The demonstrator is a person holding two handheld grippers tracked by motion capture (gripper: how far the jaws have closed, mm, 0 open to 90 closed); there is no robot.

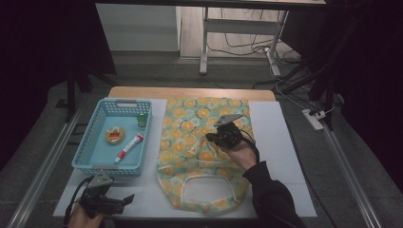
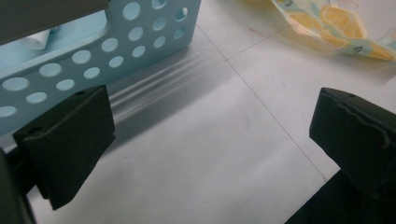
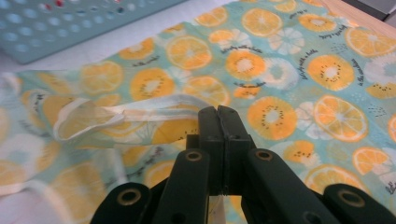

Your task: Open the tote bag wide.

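Note:
A cloth bag [image 1: 190, 118] printed with orange slices lies flat on the white table top, its looped handle [image 1: 209, 192] toward the front edge. My right gripper [image 1: 210, 137] is over the bag's middle, jaws shut. In the right gripper view the jaws [image 3: 218, 112] pinch the bag's white-edged handle strap [image 3: 135, 105], which is lifted off the cloth [image 3: 280, 70]. My left gripper [image 1: 124, 198] rests near the front left corner, open with nothing between its pads [image 2: 70, 140]. It sits just in front of the blue basket [image 2: 140, 32].
The light blue perforated basket [image 1: 88, 142] at the left holds a round tin [image 1: 115, 135], a red-and-white tube [image 1: 129, 147] and a small green-capped bottle [image 1: 141, 119]. White sheets [image 1: 275, 142] cover the table. Cables and a desk frame [image 1: 237, 42] stand beyond the far edge.

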